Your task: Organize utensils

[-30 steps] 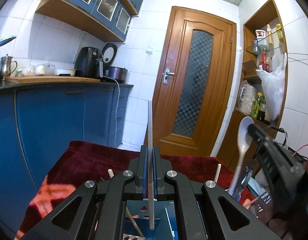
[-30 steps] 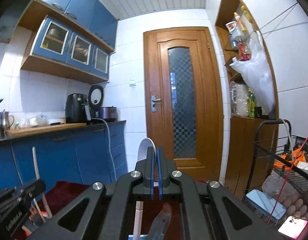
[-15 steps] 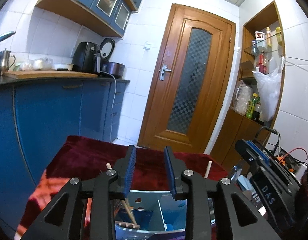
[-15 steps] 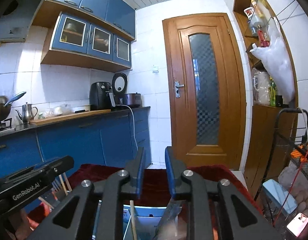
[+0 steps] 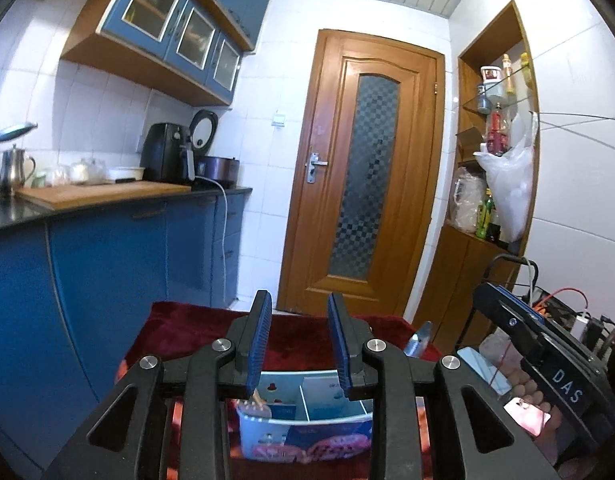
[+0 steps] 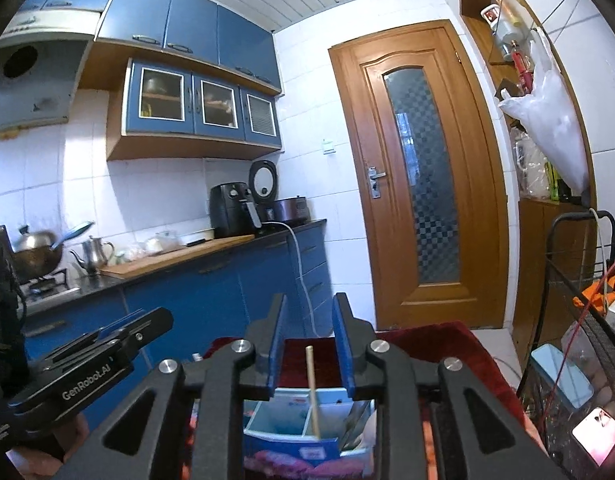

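Both claws hang released, gripping nothing — left claw (image 5: 299,344), right claw (image 6: 309,346) — above the divided blue utensil box (image 6: 291,440) on the red-draped table (image 5: 195,332); a wooden chopstick (image 6: 313,388) stands inside.

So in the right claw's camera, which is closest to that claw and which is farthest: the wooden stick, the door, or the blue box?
1. Wooden stick: standing just ahead, between the fingers.
2. Blue box: below, holding the stick.
3. Door: far across the room, right of centre.
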Available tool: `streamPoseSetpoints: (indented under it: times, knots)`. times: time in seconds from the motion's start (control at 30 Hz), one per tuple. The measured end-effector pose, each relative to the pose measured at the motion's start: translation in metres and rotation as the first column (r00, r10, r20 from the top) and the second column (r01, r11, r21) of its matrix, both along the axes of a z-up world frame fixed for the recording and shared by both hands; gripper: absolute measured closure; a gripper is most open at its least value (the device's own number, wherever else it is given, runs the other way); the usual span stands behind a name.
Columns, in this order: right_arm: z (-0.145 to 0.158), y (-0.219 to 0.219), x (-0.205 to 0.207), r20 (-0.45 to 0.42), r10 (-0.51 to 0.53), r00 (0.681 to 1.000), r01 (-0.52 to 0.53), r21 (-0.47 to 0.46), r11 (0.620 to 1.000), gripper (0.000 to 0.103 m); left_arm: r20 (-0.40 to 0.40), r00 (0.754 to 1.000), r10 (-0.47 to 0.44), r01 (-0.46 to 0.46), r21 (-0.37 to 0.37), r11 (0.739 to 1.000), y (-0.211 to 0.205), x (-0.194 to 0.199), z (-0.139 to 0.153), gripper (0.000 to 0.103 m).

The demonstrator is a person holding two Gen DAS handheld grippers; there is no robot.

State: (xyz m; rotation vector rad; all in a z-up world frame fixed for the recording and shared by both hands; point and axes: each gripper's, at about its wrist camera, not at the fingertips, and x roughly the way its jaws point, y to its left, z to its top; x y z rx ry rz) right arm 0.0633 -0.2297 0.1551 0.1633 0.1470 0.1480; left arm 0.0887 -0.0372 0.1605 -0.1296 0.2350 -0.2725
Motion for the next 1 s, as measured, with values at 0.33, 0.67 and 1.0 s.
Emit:
streamPoseSetpoints:
  times: [0.33, 0.67, 1.0]
  knots:
    - [0.008, 0.0, -0.058, -0.014, 0.053, 0.998, -0.053, 0.014, 0.998, 0.072, 0.005, 1.0, 0.006, -0.006, 0.032, 0.999, 0.008, -0.061, 0.016, 0.074]
    - [-0.018, 0.001, -0.103, -0.057, 0.058, 0.997, -0.059, -0.017, 0.998, 0.063, -0.043, 0.999, 0.015, -0.012, 0.064, 0.998, 0.013, -0.103, -0.007, 0.069]
    - [-0.068, 0.008, -0.126, -0.095, 0.06, 0.994, -0.066, -0.07, 0.995, 0.043, -0.056, 0.994, 0.091, -0.085, 0.106, 0.991, 0.017, -0.125, -0.064, 0.048]
